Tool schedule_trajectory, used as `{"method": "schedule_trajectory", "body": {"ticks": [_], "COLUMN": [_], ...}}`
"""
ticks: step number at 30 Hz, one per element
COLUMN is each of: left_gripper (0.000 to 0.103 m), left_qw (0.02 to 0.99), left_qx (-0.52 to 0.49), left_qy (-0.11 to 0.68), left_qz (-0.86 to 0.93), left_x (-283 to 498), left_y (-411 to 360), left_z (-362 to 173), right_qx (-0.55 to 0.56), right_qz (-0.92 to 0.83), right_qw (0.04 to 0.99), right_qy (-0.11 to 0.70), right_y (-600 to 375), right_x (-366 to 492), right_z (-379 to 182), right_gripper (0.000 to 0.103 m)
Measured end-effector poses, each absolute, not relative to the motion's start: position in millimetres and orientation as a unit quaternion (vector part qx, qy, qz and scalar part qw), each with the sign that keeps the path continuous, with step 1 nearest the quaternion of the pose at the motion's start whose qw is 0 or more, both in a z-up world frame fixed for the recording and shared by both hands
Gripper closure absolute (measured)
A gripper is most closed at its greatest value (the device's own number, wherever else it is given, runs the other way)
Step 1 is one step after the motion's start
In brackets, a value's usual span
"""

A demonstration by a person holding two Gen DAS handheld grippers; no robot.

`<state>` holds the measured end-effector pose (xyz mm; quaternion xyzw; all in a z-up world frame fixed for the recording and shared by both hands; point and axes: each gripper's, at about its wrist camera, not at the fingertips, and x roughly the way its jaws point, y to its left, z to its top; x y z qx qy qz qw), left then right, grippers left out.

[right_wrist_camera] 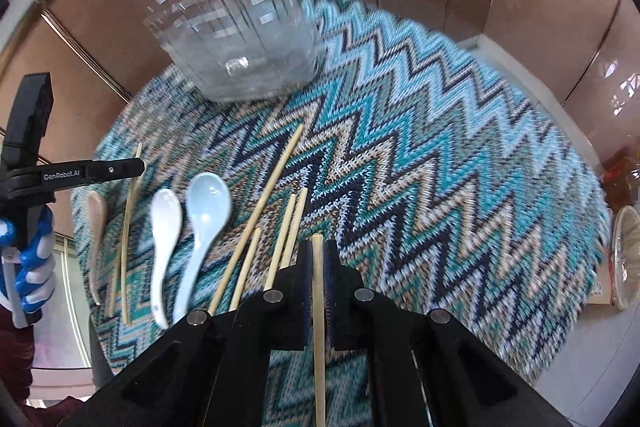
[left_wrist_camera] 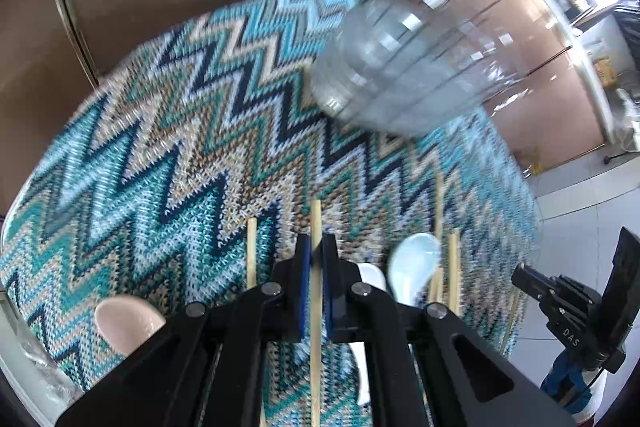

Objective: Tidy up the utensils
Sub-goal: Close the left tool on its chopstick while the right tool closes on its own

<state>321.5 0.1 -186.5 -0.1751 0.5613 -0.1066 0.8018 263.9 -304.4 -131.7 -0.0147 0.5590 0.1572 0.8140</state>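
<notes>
Each hand carries a black two-finger gripper, and each is clamped on one pale wooden chopstick. In the left wrist view the left gripper pinches its chopstick between blue pads, the stick's tip poking out toward twelve o'clock. In the right wrist view the right gripper grips its own chopstick the same way.

Below them lies a round knitted mat in teal, navy and beige zigzags. On it, at about nine o'clock from the right gripper, rest a light blue ceramic spoon, a white ceramic spoon just beside it, and a pinkish spoon further out, with loose chopsticks scattered between. A clear faceted glass holder stands on the mat at eleven o'clock.
</notes>
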Motion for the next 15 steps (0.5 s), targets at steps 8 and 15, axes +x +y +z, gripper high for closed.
{"method": "schedule_trajectory", "body": {"ticks": [8, 15], "left_gripper": [0.098, 0.098], "left_qw": [0.859, 0.888], "left_qx": [-0.189, -0.196], "left_qy": [0.463, 0.4], "left_qz": [-0.111, -0.113], "left_x": [255, 223], "left_y": [14, 15], "left_z": [-135, -95], "right_qx": [0.009, 0.02], "right_qz": [0.143, 0.137], "right_qw": [0.855, 0.883], "right_qy": [0.499, 0.449], "right_y": [-304, -293], "right_x": [208, 171], "right_z": [-84, -45], "right_gripper": [0.097, 0.097]}}
